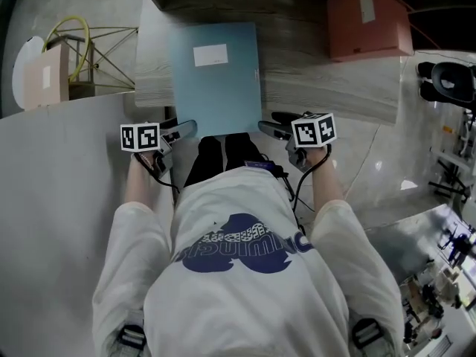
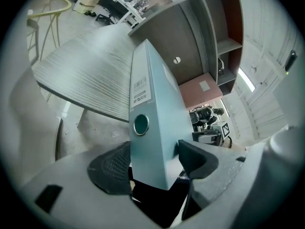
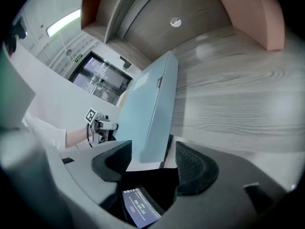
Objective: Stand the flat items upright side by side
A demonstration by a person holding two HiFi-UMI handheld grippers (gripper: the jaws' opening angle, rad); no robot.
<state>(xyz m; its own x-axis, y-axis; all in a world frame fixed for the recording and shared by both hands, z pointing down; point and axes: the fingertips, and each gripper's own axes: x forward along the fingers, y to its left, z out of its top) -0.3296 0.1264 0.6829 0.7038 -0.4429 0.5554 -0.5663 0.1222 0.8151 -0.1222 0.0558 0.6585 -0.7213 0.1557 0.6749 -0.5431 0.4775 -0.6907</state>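
**Hand pose.** Both forearms reach forward from the torso with the wrists pitched downward. The left gripper (image 1: 181, 131) and the right gripper (image 1: 271, 129) sit at the near corners of the blue binder (image 1: 216, 76). The binder lies flat on the wood table (image 1: 320, 88), and its near end overhangs the table edge between the two sets of fingers.

**Left gripper view.** The binder's spine end, with its label and finger hole, stands between the fingers. Both pads (image 2: 112, 168) bear on it, so this gripper is clamped on the binder. The head view does not show this contact.

**Right gripper view.** The fingers are apart with the binder's thin edge between them. A narrow gap appears at each pad, though wide-angle distortion makes this uncertain. Below the fingers a small lit screen (image 3: 138, 206) shows, which does not appear in the head view.

**Head view.** A pink binder (image 1: 368, 21) sits on the table well beyond the right fingers. This view shows its full outline.
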